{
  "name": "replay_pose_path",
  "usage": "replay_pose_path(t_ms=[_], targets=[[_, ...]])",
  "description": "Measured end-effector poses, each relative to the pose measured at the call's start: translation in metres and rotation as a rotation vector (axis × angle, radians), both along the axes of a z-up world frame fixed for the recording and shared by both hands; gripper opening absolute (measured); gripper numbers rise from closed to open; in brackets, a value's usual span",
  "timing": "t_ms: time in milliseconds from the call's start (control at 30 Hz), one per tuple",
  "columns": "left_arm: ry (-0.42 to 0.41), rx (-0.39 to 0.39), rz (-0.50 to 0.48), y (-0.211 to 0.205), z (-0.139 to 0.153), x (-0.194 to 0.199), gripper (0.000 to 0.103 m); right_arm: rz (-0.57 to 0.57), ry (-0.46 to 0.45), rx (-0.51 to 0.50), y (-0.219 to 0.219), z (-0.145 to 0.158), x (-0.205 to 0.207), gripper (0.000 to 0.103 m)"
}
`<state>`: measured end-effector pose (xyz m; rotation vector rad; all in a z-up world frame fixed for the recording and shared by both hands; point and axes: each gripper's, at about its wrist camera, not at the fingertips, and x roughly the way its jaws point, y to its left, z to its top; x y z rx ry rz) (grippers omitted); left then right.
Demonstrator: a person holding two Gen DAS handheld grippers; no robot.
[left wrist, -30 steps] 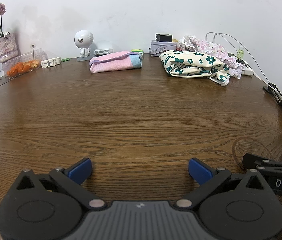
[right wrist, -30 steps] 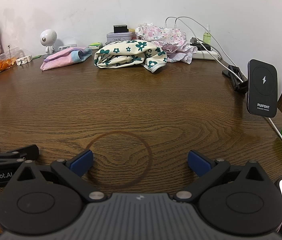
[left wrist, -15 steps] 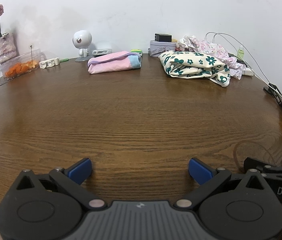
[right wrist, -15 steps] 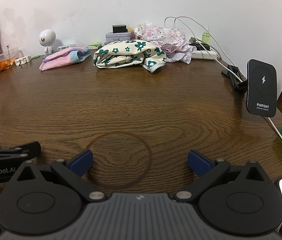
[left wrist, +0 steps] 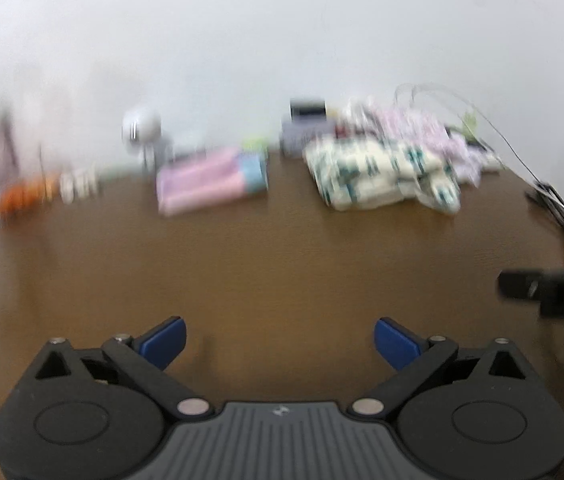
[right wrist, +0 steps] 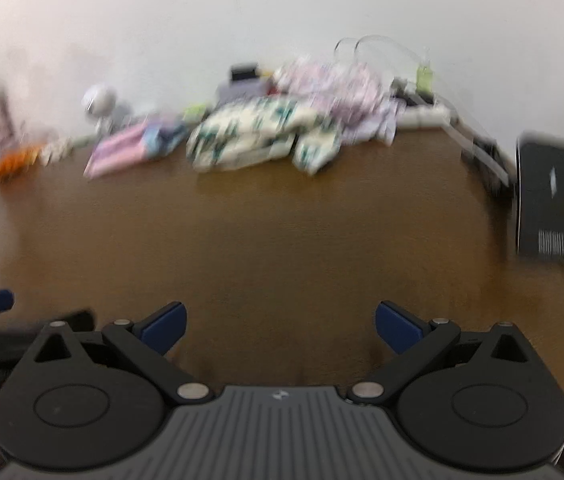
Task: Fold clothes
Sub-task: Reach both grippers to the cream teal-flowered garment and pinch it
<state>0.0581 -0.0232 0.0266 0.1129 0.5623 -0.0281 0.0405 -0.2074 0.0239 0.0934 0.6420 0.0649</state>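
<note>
Since the earlier frames both cameras have tilted and lifted: the far edge of the table now sits lower in each view, more white wall fills the top, and everything is smeared by motion blur. The left gripper point(left wrist: 280, 336) hangs over bare brown table point(left wrist: 282, 264) with its blue-tipped fingers point(left wrist: 162, 338) spread wide and nothing between them. The right gripper point(right wrist: 280, 322) is likewise spread apart and empty; part of it shows at the right edge of the left view.

The clothes lie well apart from both grippers, along the back of the table. A folded pink and blue garment point(left wrist: 210, 186) sits centre-left in the left view; a cream garment with green flowers point(left wrist: 382, 176) lies to its right, with a crumpled pale floral piece point(right wrist: 342, 88) behind it. A black wireless charger point(right wrist: 548, 200) stands at the right edge of the right view. A white round figurine point(left wrist: 142, 128) stands against the wall.
</note>
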Motion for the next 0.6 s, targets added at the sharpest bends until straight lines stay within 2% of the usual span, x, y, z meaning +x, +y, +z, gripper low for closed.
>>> replay_pose_path(t_ms=[67, 133, 167, 233, 267, 300, 333, 367, 400, 433, 500, 600], targets=[[-0.036, 0.025, -0.032, -0.004, 0.01, 0.033, 0.1, 0.004, -0.014, -0.03, -0.005, 0.009, 0.041, 0.102], [-0.01, 0.026, -0.06, -0.004, 0.015, 0.081, 0.1, 0.002, 0.01, -0.042, -0.011, 0.01, 0.088, 0.098], [-0.008, 0.03, -0.065, -0.005, 0.014, 0.102, 0.099, -0.007, 0.024, -0.041, -0.015, 0.008, 0.108, 0.091], [0.009, 0.022, -0.079, -0.009, 0.011, 0.137, 0.096, -0.032, 0.058, -0.033, -0.022, 0.003, 0.148, 0.088], [0.021, 0.015, -0.087, -0.011, 0.009, 0.153, 0.087, -0.04, 0.085, -0.019, -0.026, -0.001, 0.164, 0.085], [0.034, 0.013, -0.089, -0.013, 0.007, 0.167, 0.077, -0.045, 0.114, 0.001, -0.029, -0.005, 0.178, 0.07], [0.05, 0.018, -0.078, -0.014, 0.004, 0.178, 0.055, -0.047, 0.135, 0.028, -0.032, -0.008, 0.19, 0.06], [0.066, 0.024, -0.067, -0.016, 0.001, 0.188, 0.031, -0.034, 0.146, 0.049, -0.034, -0.01, 0.198, 0.045], [0.076, 0.014, -0.063, -0.016, -0.002, 0.196, 0.019, -0.007, 0.143, 0.051, -0.033, -0.01, 0.205, 0.022], [0.066, -0.021, -0.065, -0.014, -0.002, 0.198, 0.003, 0.014, 0.144, 0.044, -0.03, -0.011, 0.209, 0.01], [0.018, -0.068, -0.047, -0.005, 0.007, 0.19, 0.002, 0.044, 0.13, 0.061, -0.028, -0.002, 0.208, 0.007], [-0.102, -0.097, -0.024, 0.012, 0.046, 0.157, 0.0, 0.159, -0.008, 0.034, -0.021, 0.046, 0.173, 0.006]])
